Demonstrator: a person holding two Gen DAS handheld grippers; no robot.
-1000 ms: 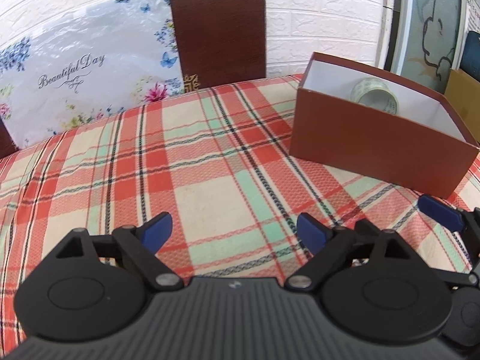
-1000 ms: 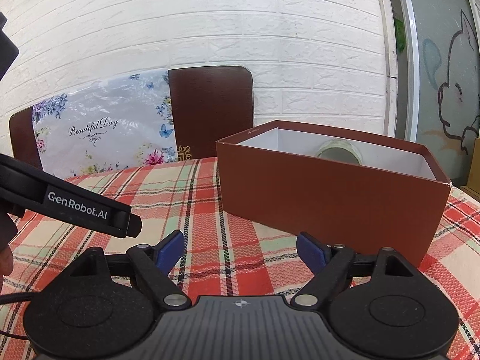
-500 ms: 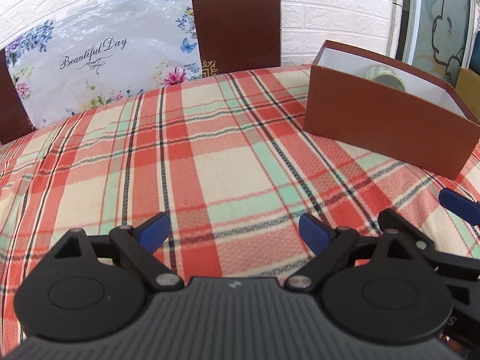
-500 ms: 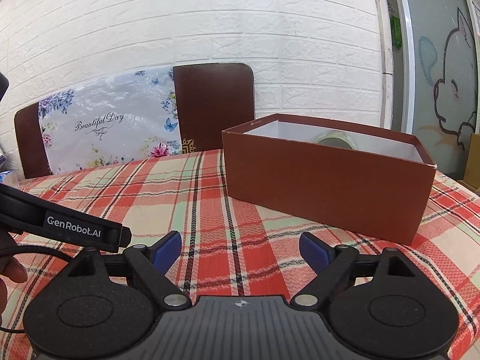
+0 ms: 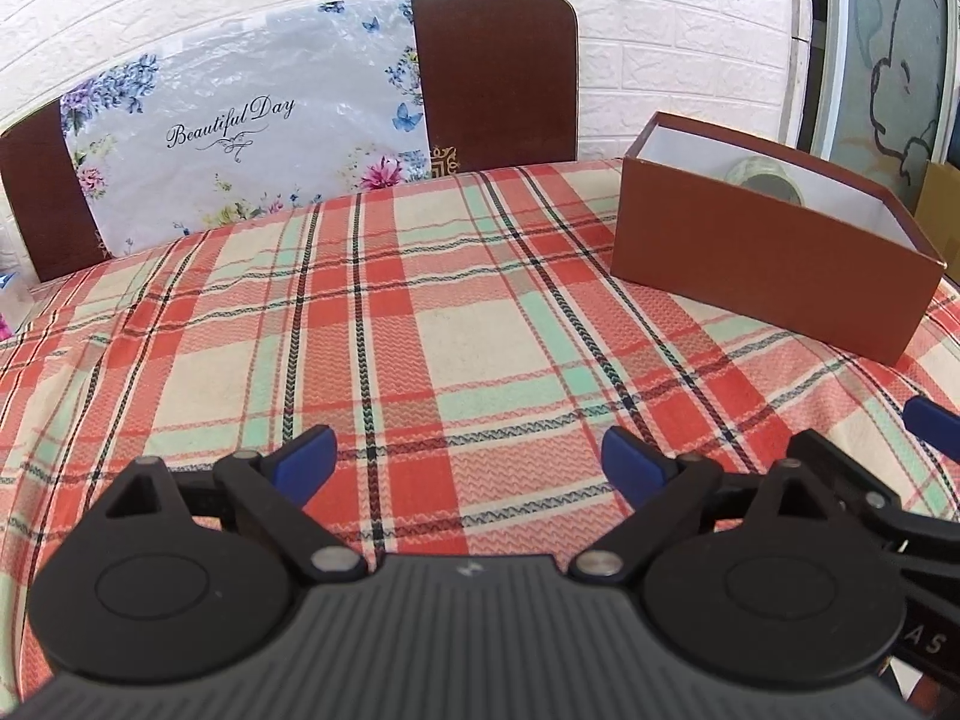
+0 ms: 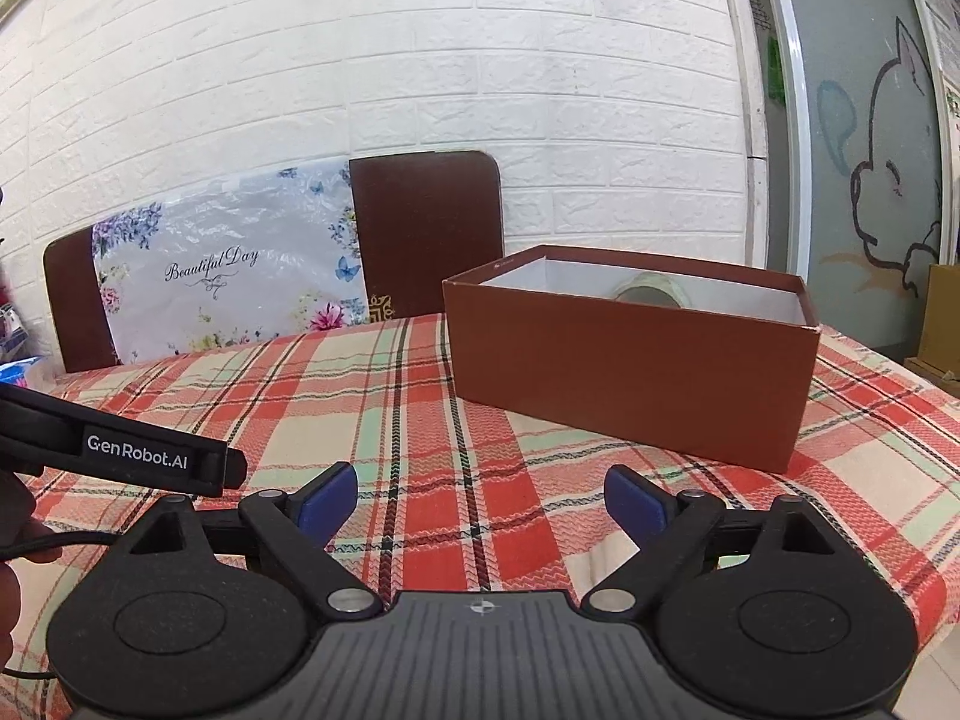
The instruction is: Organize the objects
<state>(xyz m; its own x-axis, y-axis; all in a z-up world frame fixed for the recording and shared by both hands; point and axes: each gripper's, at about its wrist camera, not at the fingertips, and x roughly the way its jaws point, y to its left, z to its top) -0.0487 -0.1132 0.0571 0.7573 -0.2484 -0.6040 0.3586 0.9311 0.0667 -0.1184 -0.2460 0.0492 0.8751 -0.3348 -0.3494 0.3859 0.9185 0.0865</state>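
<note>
My left tongs (image 5: 465,459) and right tongs (image 6: 480,498) gape empty, just widened, above the table (image 5: 420,330); the box (image 5: 774,276) at its far right corner holds a tape roll (image 5: 759,177), probably light and stiff, best pinched across its ring.

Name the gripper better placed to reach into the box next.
Right, probably. The right gripper faces the box almost head-on; from the left gripper the box sits far off to the side. Both are open and empty.

Left gripper (image 5: 468,456) and right gripper (image 6: 480,495): black ribbed housings, round pivot discs, silver screws, blue fingertip pads (image 6: 327,495), white "GenRobot.AI" lettering, thin black cable (image 6: 54,540).
</note>
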